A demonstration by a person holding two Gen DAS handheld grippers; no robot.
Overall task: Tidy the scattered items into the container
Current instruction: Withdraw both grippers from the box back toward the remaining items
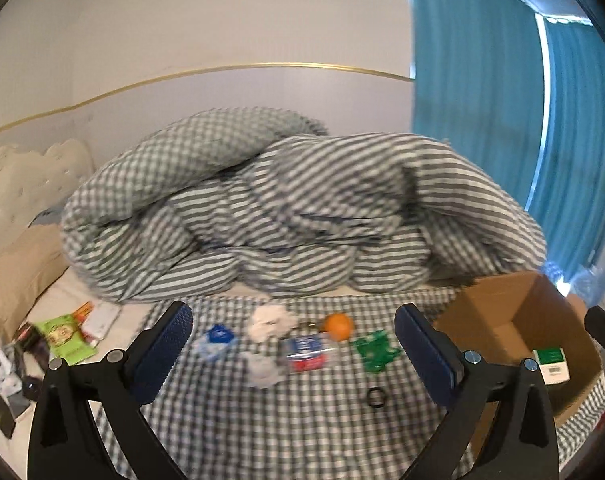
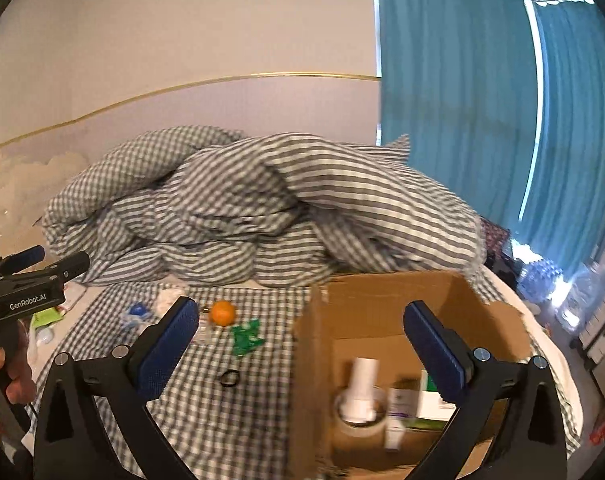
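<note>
Both tongs spread and empty above the bed; loose items not yet boxed.

Risk, as a judgement: soft checked bedding (image 1: 302, 420) likely to sink or bunch under a descending grasp, letting the orange (image 1: 338, 326) roll or the black ring (image 1: 376, 393) slip away; crumpled tissue (image 1: 270, 320) and green wrapper (image 1: 376, 350) prone to being pinched together with fabric. Left tongs (image 1: 298, 344) level, aimed forward over the scattered items left of the cardboard box (image 1: 514, 312), jaws wide apart, holding nothing. Right tongs (image 2: 302, 340) wide apart too, empty, poised over the near rim of the box, bottles already inside. Items well apart from the box opening.
</note>
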